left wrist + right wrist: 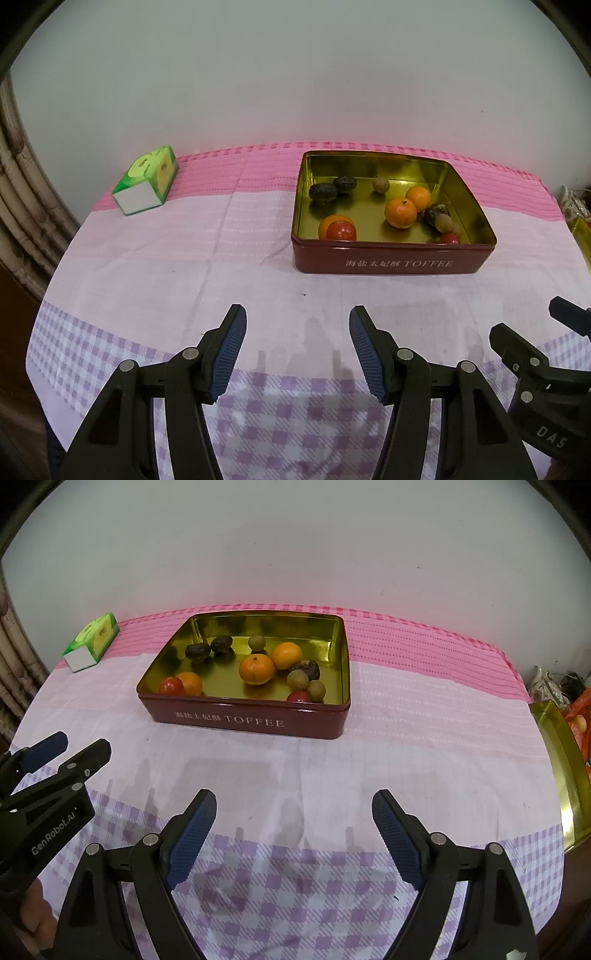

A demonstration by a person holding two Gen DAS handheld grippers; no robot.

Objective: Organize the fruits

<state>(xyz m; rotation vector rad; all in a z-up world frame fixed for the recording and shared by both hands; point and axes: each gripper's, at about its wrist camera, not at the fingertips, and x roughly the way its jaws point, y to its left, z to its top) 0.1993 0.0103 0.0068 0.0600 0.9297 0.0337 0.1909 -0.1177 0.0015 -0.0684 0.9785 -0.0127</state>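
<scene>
Fruits are all sitting loose in the red toffee tin (243, 722) right now: oranges (256, 669), a couple of red ones (171, 685), dark wrinkly ones (197, 652) and small brownish ones (297, 680), mixed together, none out on the cloth (406, 716). Could be gathered already, or waiting to be sorted, can't say. Both my left gripper (297, 349) and right gripper (293, 834) are spread wide with nothing in them, hovering low over the checked edge, tin well ahead of both.
</scene>
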